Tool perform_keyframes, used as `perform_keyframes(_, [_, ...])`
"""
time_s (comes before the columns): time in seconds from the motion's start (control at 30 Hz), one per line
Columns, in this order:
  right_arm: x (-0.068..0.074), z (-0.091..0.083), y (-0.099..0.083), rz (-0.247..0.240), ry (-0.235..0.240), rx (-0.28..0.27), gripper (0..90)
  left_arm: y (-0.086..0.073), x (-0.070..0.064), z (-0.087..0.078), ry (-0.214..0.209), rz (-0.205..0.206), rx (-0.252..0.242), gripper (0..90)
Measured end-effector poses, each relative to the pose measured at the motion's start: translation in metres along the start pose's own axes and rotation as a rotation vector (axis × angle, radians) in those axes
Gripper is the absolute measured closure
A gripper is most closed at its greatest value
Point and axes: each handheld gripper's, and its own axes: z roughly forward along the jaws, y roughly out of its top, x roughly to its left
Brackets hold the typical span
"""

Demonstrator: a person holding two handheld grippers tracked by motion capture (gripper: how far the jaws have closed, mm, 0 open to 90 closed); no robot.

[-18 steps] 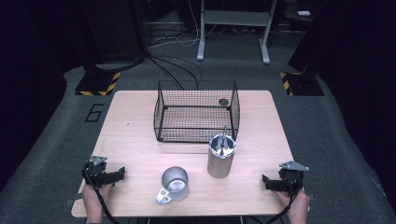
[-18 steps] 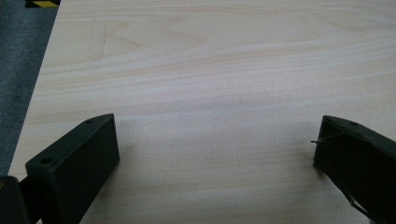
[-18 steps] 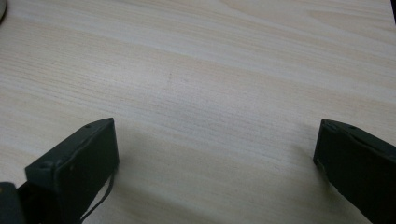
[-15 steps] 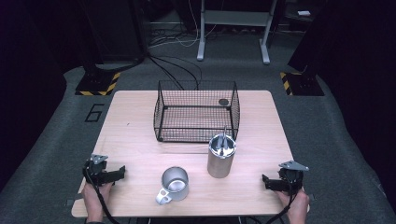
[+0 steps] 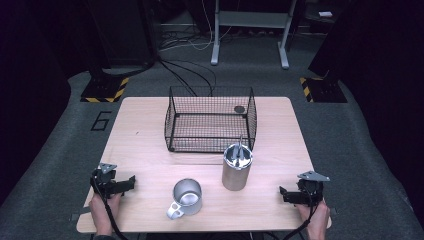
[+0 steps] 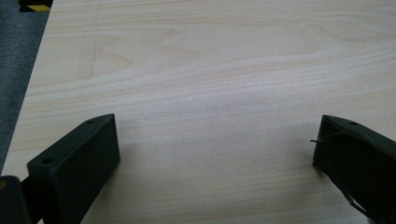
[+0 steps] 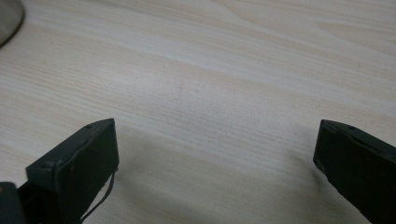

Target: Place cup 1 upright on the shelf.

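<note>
nothing has visibly changed since the earlier pictures: the left gripper (image 5: 131, 179) and the right gripper (image 5: 283, 193) lie at the same near corners, and the mug (image 5: 187, 197) and canister (image 5: 236, 167) have not shifted.

my claws (image 5: 134, 181): black
desk (image 5: 145, 135): pale wood grain
basket (image 5: 210, 120): black wire mesh
mug (image 5: 187, 196): silver
canister (image 5: 236, 167): silver
</note>
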Motion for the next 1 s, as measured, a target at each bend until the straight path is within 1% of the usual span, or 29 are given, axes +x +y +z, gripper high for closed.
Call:
perform_keyframes(0.03, [0.001, -0.001, 0.000, 0.007, 0.003, -0.018, 0.0, 0.000, 0.000, 0.000, 0.001, 0.003, -0.003, 0.3])
perform_keyframes(0.07, [0.002, -0.003, 0.001, 0.007, 0.015, -0.013, 0.0, 0.000, 0.000, 0.000, 0.001, 0.003, -0.003, 0.3])
perform_keyframes(0.1, [0.004, -0.005, 0.001, 0.015, 0.026, -0.019, 0.0, 0.000, 0.000, 0.000, 0.001, 0.003, -0.003, 0.3])
perform_keyframes(0.17, [0.010, -0.010, 0.003, 0.013, 0.039, -0.028, 0.0, 0.000, 0.000, 0.000, 0.000, 0.003, -0.003, 0.3])
perform_keyframes(0.23, [0.015, -0.016, 0.005, 0.002, 0.066, -0.046, 0.0, 0.000, 0.000, 0.000, 0.001, 0.003, -0.003, 0.3])
perform_keyframes(0.33, [0.023, -0.023, 0.009, -0.014, 0.087, -0.065, 0.0, 0.000, 0.000, 0.000, 0.001, 0.003, -0.003, 0.3])
perform_keyframes(0.4, [0.027, -0.028, 0.013, -0.008, 0.119, -0.082, 0.0, 0.000, 0.000, 0.000, 0.000, 0.001, -0.002, 0.3])
perform_keyframes(0.5, [0.034, -0.035, 0.020, -0.017, 0.161, -0.117, 0.0, 0.000, 0.000, 0.000, -0.001, 0.003, -0.003, 0.4])
perform_keyframes(0.53, [0.036, -0.037, 0.022, -0.024, 0.174, -0.124, 0.0, 0.000, 0.000, 0.000, 0.000, 0.002, -0.003, 0.4])
perform_keyframes(0.63, [0.041, -0.041, 0.027, -0.038, 0.181, -0.135, 0.0, 0.000, 0.000, 0.000, 0.001, 0.002, -0.003, 0.4])
perform_keyframes(0.67, [0.045, -0.045, 0.032, -0.054, 0.205, -0.150, 0.0, 0.000, 0.000, 0.000, 0.004, -0.003, -0.005, 0.4])
perform_keyframes(0.7, [0.047, -0.046, 0.035, -0.058, 0.215, -0.155, 0.0, 0.000, 0.000, 0.000, 0.004, -0.002, -0.005, 0.4])
perform_keyframes(0.77, [0.052, -0.047, 0.039, -0.069, 0.218, -0.158, 0.0, 0.000, 0.000, 0.000, 0.004, -0.002, -0.005, 0.4])
perform_keyframes(0.87, [0.059, -0.048, 0.045, -0.088, 0.244, -0.169, 0.0, 0.000, 0.000, 0.000, 0.003, 0.000, -0.003, 0.4])
perform_keyframes(0.97, [0.067, -0.047, 0.050, -0.103, 0.260, -0.188, 0.0, -0.001, 0.000, 0.000, 0.005, -0.002, -0.003, 0.4])
perform_keyframes(1.0, [0.070, -0.047, 0.053, -0.108, 0.265, -0.184, 0.0, 0.000, 0.000, 0.000, 0.005, -0.004, -0.005, 0.4])
